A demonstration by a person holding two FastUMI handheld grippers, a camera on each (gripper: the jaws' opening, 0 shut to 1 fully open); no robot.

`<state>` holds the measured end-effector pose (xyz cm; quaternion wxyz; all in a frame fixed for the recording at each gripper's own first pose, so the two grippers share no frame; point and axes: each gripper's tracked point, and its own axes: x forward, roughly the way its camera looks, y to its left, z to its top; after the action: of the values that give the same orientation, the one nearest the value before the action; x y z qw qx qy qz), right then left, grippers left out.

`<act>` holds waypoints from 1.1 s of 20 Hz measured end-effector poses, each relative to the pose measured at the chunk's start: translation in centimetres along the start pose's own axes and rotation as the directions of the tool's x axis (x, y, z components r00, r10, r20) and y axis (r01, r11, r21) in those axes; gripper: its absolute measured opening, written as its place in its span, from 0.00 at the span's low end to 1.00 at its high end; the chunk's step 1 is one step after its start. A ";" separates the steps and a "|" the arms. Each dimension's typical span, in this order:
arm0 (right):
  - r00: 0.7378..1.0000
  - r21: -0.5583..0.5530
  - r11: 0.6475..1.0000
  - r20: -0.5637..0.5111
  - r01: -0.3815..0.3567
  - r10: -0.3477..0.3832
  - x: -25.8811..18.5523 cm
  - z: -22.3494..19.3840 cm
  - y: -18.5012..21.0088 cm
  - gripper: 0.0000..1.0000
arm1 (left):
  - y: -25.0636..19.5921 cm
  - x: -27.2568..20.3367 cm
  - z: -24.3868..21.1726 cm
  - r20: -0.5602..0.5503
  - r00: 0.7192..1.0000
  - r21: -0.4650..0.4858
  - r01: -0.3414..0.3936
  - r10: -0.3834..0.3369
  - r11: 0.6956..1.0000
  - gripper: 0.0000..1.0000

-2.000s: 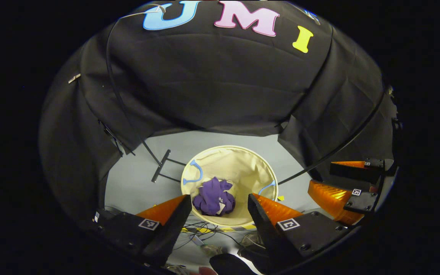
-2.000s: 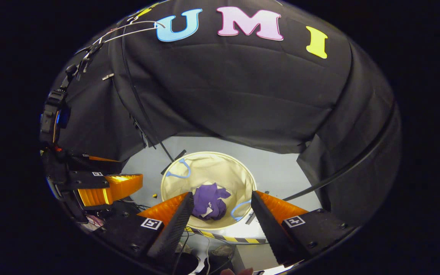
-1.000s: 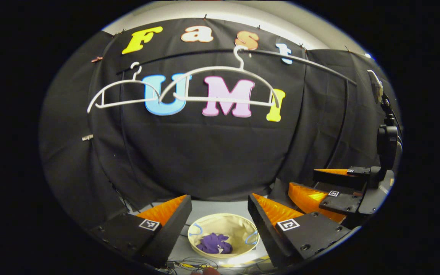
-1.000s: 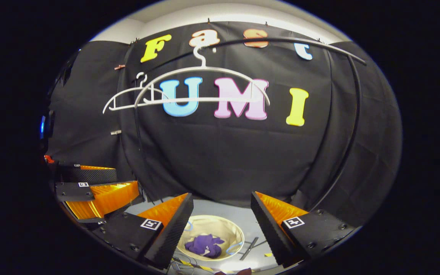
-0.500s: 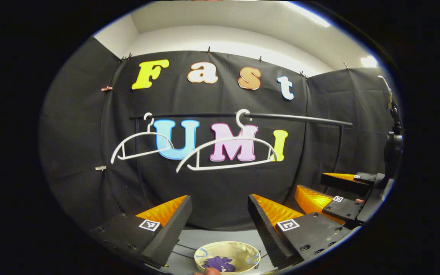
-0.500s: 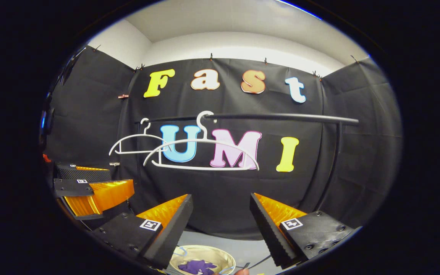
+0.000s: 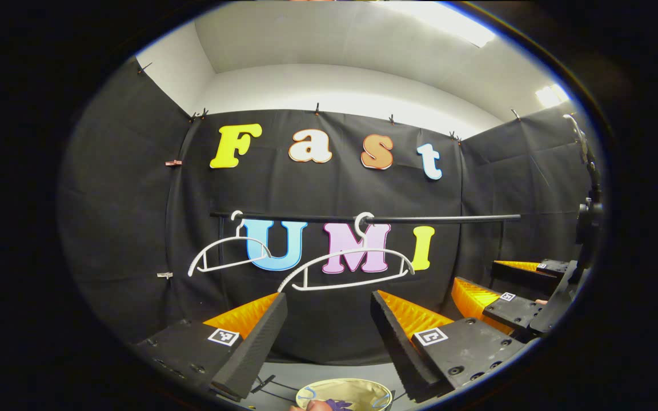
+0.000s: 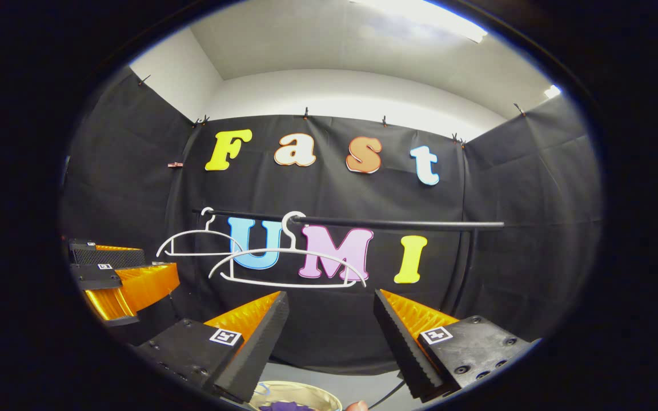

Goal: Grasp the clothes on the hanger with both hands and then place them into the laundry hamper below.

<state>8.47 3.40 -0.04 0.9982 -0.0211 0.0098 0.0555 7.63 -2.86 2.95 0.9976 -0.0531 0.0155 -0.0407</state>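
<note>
Two bare white hangers [image 7: 354, 268] [image 7: 221, 254] hang on the black rail [image 7: 432, 218]; the right gripper view shows the same hangers [image 8: 289, 268] [image 8: 195, 242]. The cream laundry hamper [image 7: 345, 394] sits low at the bottom edge with a sliver of the purple garment [image 7: 337, 405] inside; in the right gripper view the hamper [image 8: 295, 395] and the purple garment [image 8: 286, 406] peek out too. My left gripper [image 7: 329, 305] is open with nothing between its fingers. My right gripper [image 8: 332, 305] is open and holds nothing, and stands at the far right of the left gripper view [image 7: 497, 282].
The grey floor [image 7: 283, 374] lies below the black cloth wall. A dark camera stand [image 7: 589, 228] rises at the right edge. The left gripper [image 8: 129, 274] appears at the left of the right gripper view. A fingertip [image 8: 356, 406] shows at the bottom.
Both grippers have lifted and tilted up from over the hamper to face the rail. The hamper with the purple garment has slid to the bottom edge. Both stay open.
</note>
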 end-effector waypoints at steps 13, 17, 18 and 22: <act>0.999 -0.012 0.999 -0.002 0.037 -0.037 -0.7 0.1 -1.6 0.98 | 0.3 -0.8 0.5 0.006 1.000 0.014 0.005 -0.006 1.000 0.95; 0.999 -0.021 0.999 0.004 0.045 -0.045 -0.7 0.4 -2.0 0.98 | 0.5 -0.7 0.4 0.002 1.000 0.010 0.008 -0.008 1.000 0.95; 0.999 -0.024 0.998 0.009 0.050 -0.050 -0.7 0.6 -2.2 0.98 | 0.6 -0.6 0.4 0.001 1.000 0.010 0.009 -0.009 1.000 0.95; 0.998 -0.039 0.998 0.018 0.056 -0.055 -0.5 0.9 -2.4 0.99 | 0.9 -0.3 0.6 -0.003 1.000 0.008 0.007 -0.007 1.000 0.95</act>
<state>8.25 0.96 0.94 0.9988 -0.0405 -0.0005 0.0280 7.44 -1.92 3.41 0.9977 -0.0489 0.0165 -0.0442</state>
